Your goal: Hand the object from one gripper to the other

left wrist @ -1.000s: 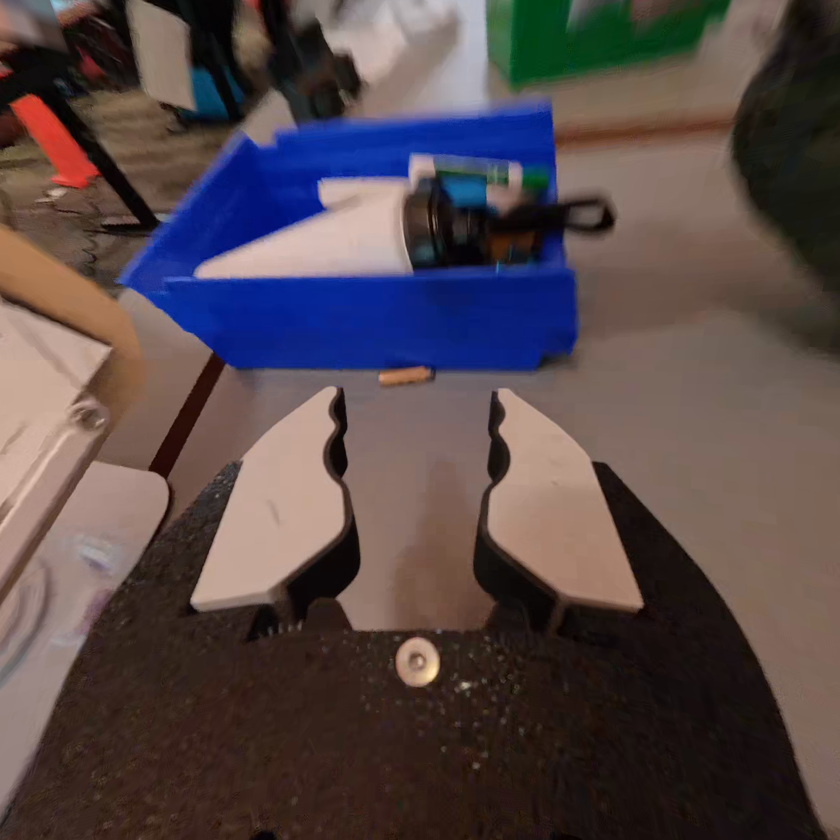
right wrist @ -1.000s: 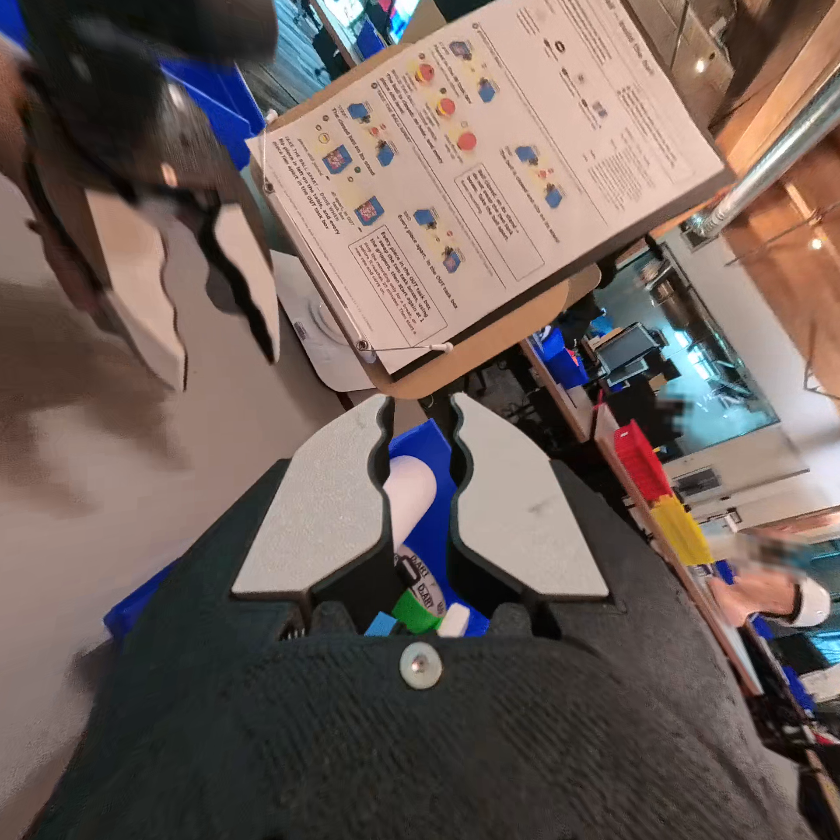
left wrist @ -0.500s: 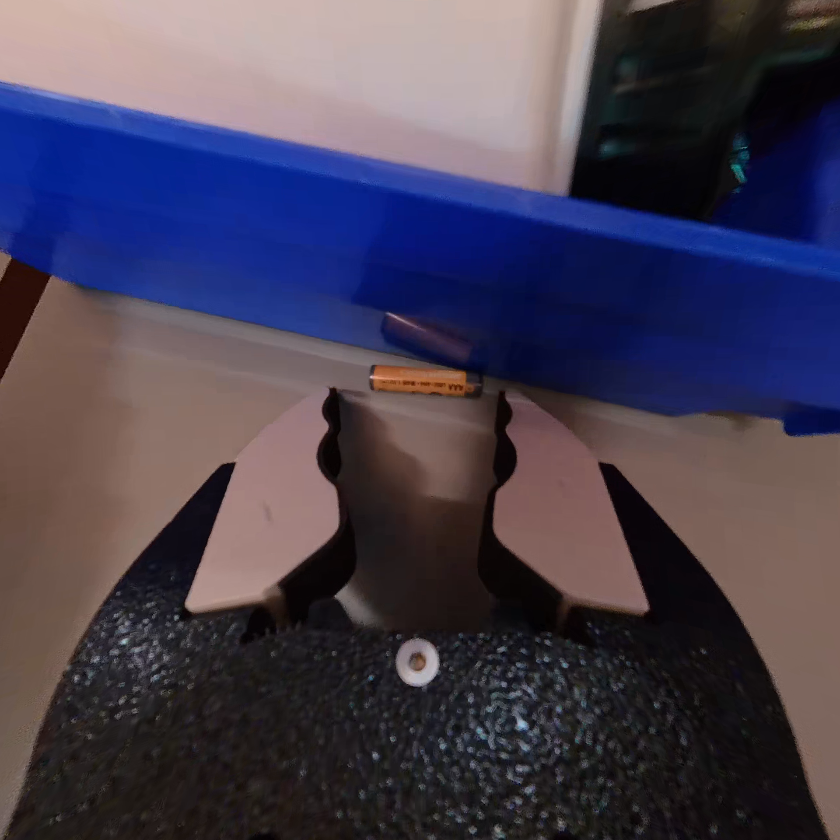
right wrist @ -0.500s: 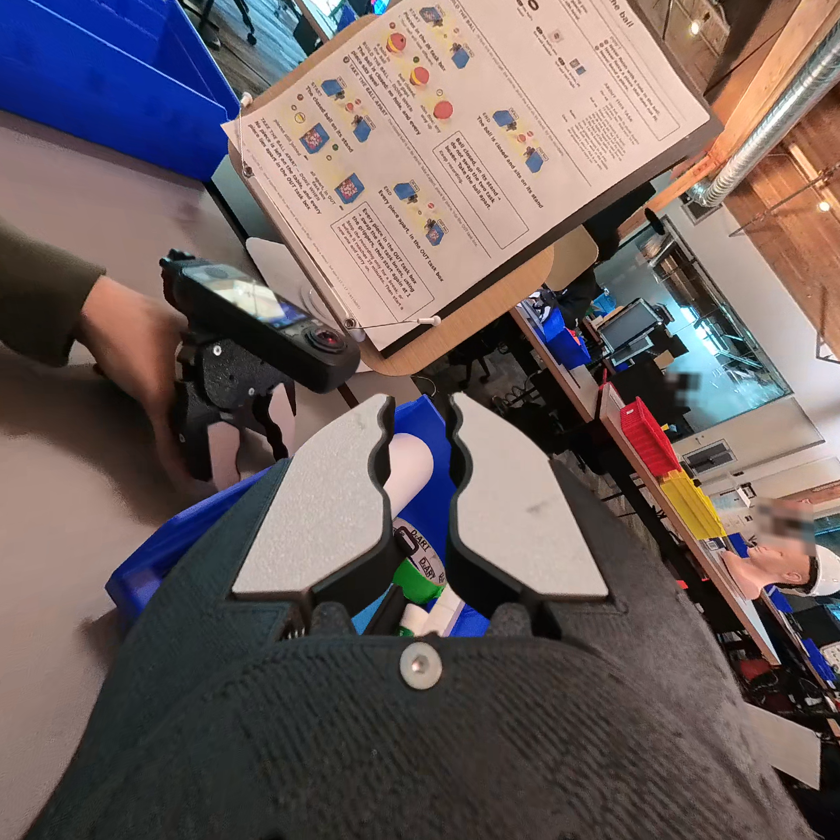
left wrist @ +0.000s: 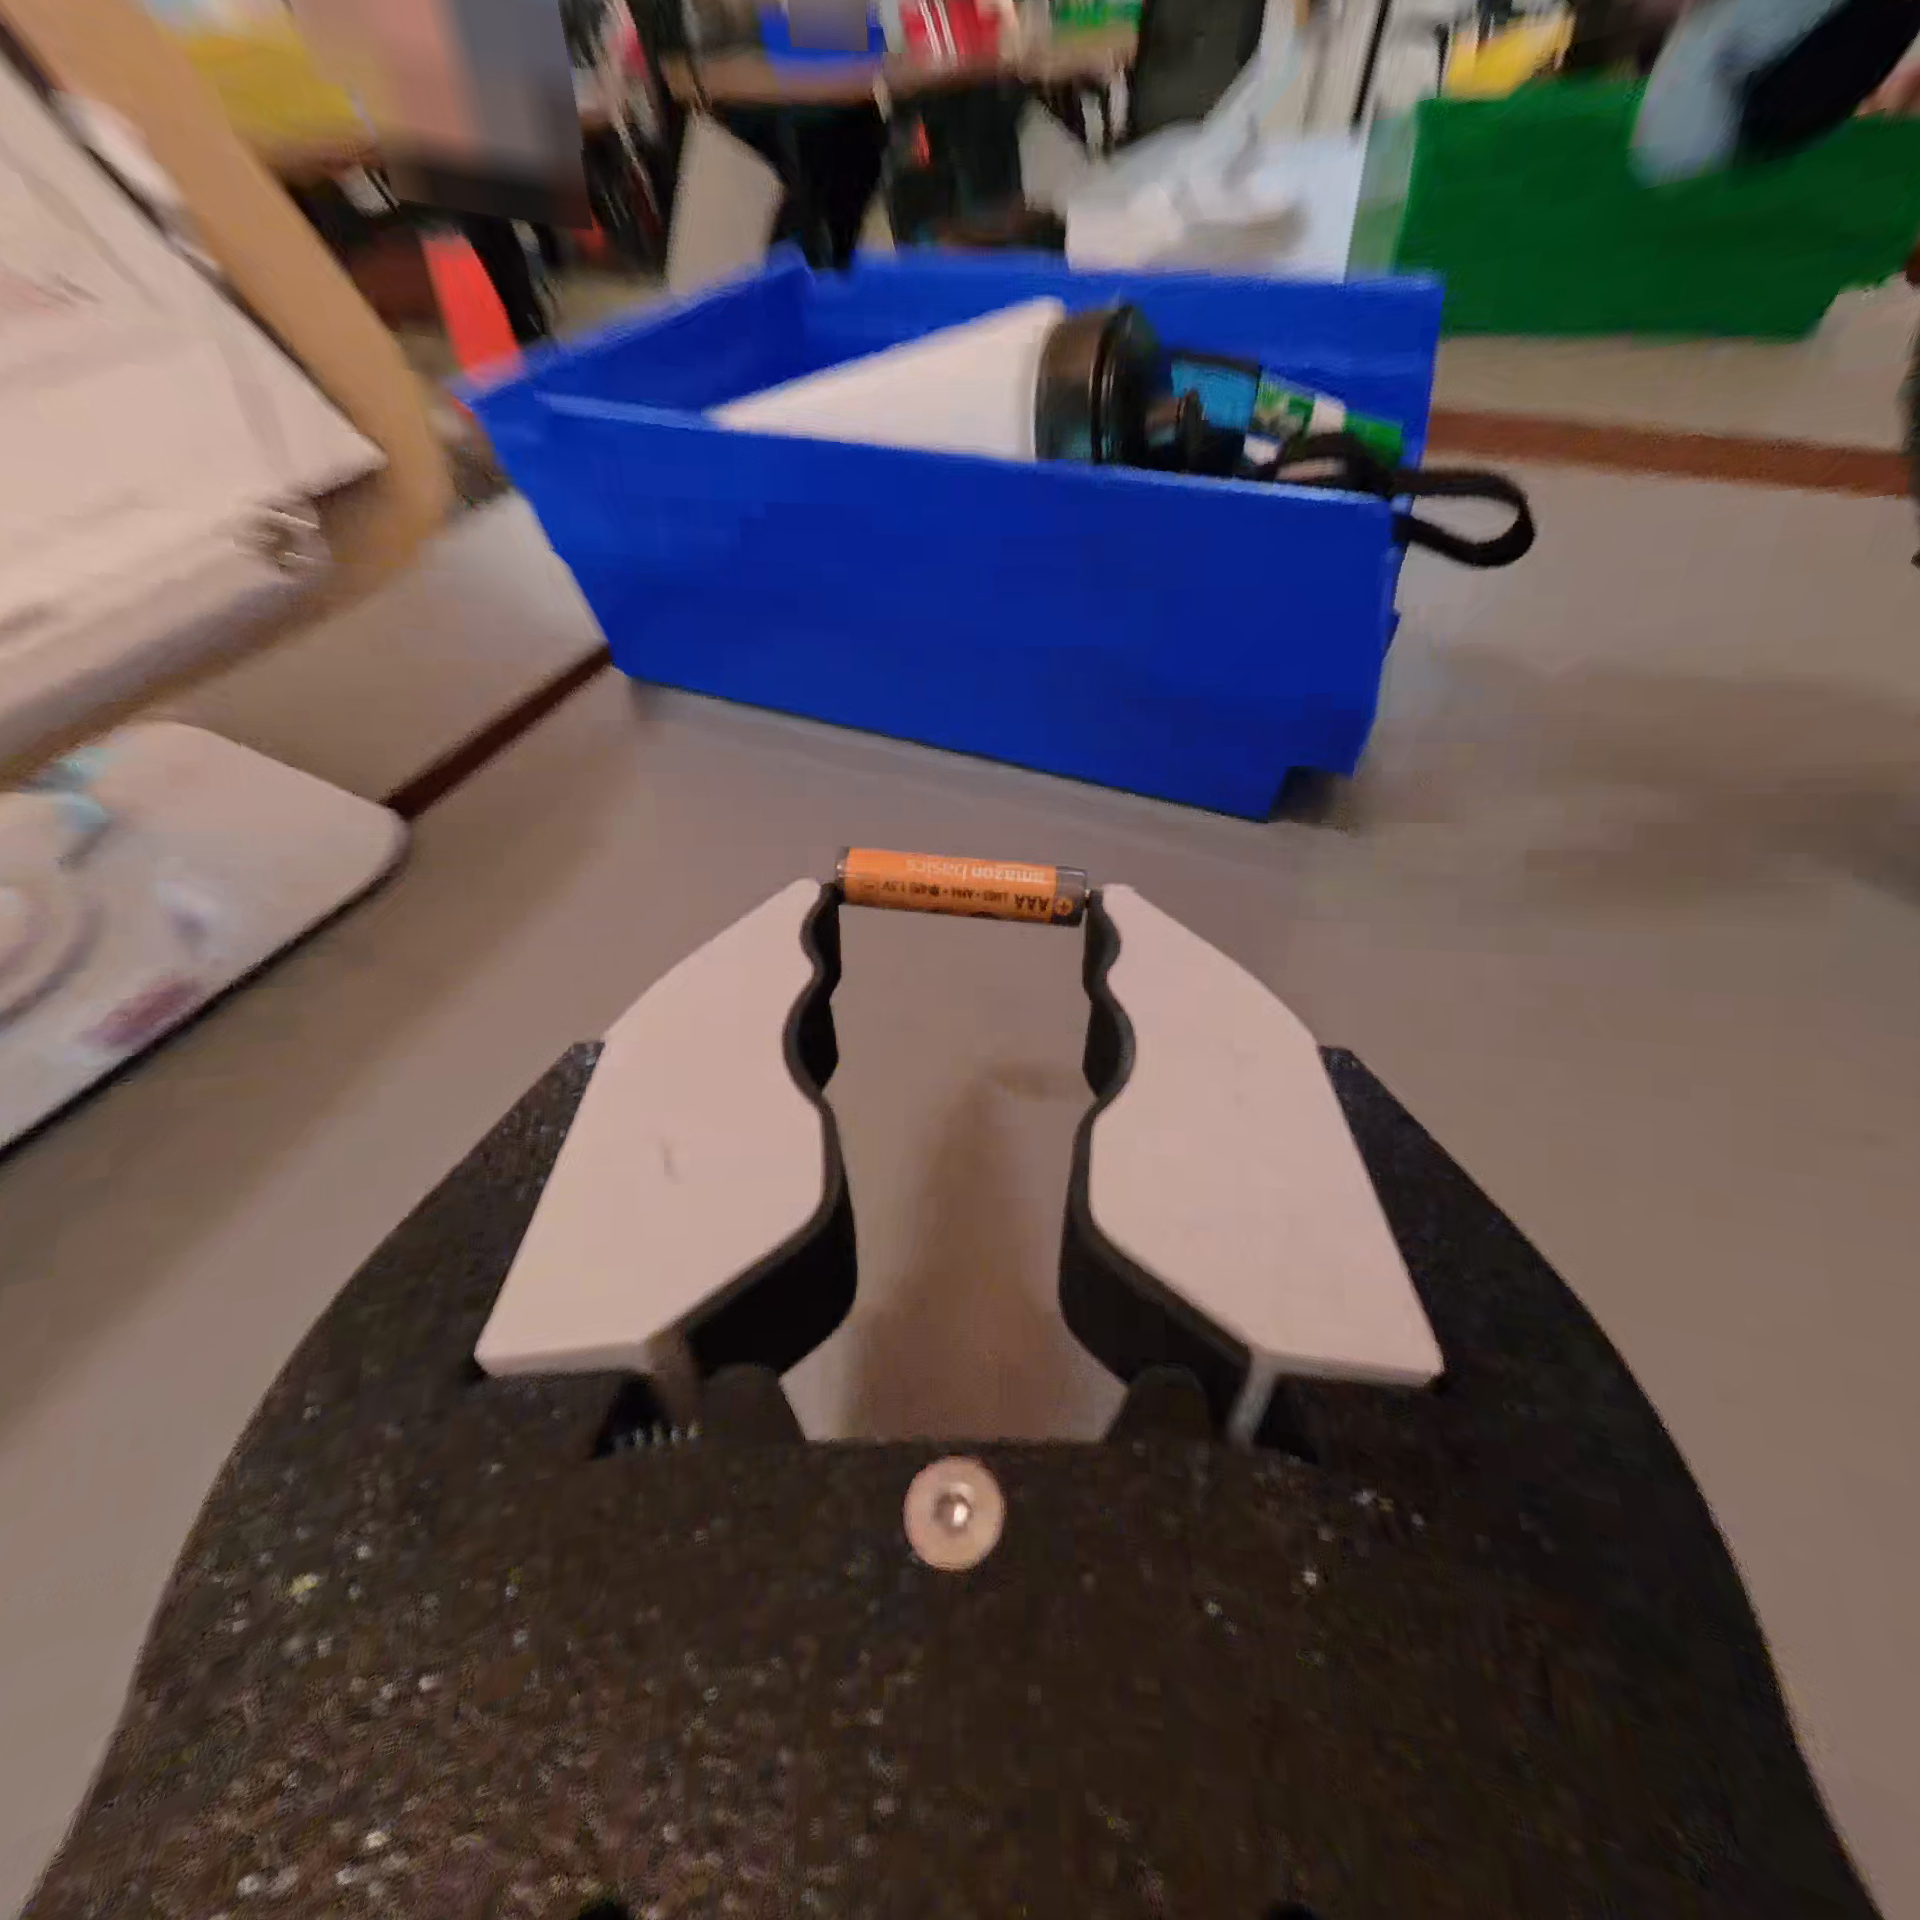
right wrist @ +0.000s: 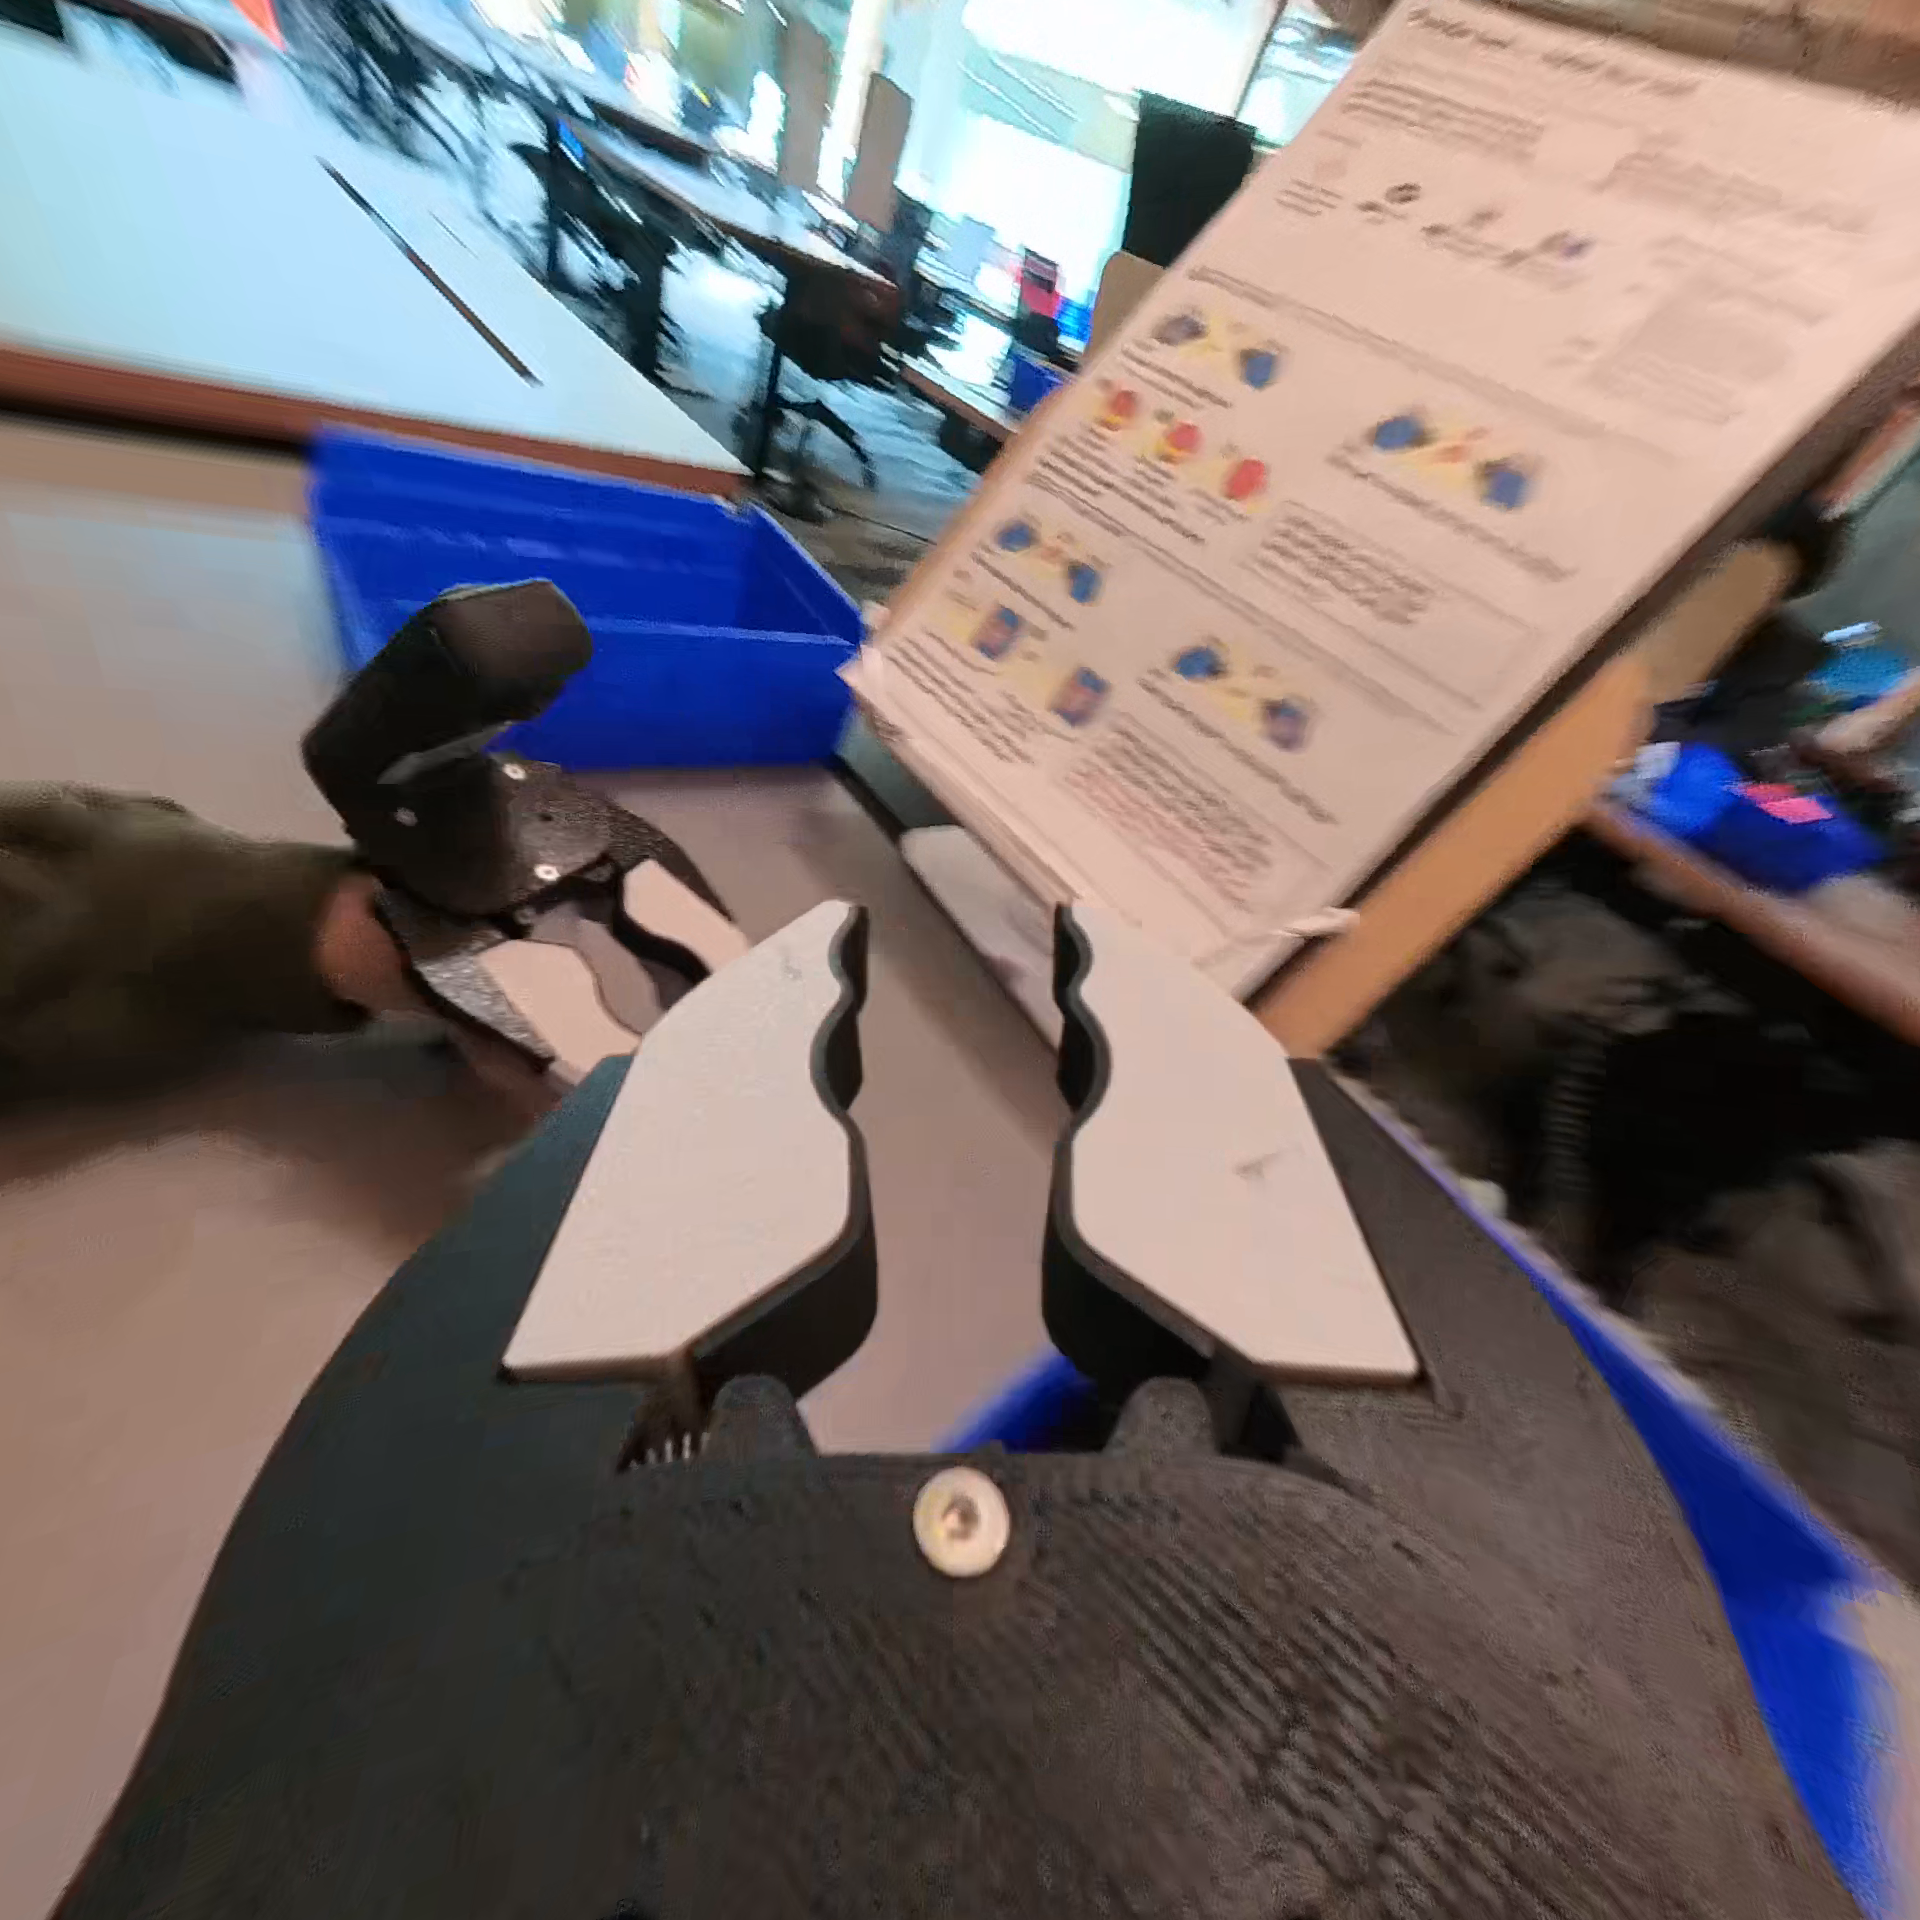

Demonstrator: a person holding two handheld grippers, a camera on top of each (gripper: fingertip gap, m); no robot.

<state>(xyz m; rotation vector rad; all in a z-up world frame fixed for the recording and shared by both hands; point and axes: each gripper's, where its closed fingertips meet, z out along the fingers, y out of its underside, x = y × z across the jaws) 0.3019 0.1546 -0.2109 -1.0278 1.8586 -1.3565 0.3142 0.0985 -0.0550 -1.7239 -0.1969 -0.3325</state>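
An orange AAA battery [left wrist: 961, 886] is held crosswise, end to end, between the tips of my left gripper [left wrist: 961, 906], just above the grey table [left wrist: 1558, 1039]. My right gripper [right wrist: 956, 920] is open and empty. In the right wrist view, the left gripper [right wrist: 613, 951] shows close by on the left, held by a hand [right wrist: 353, 935] in a dark sleeve, with its fingers pointing towards my right gripper. The battery is hidden in that view.
A blue bin [left wrist: 987, 613] holding a white cone, a black jar and a black strap stands behind the battery. Another blue bin [right wrist: 623, 634] stands at the back in the right wrist view. A tilted instruction board [right wrist: 1351, 540] is at right, and a white pad [left wrist: 156, 883] at left. Across from one pair of fingers to the other is roughly 15 cm.
My left gripper has shut on the battery that lay by the blue bin and drawn it back from the bin. My right gripper has opened and swung towards the left gripper.
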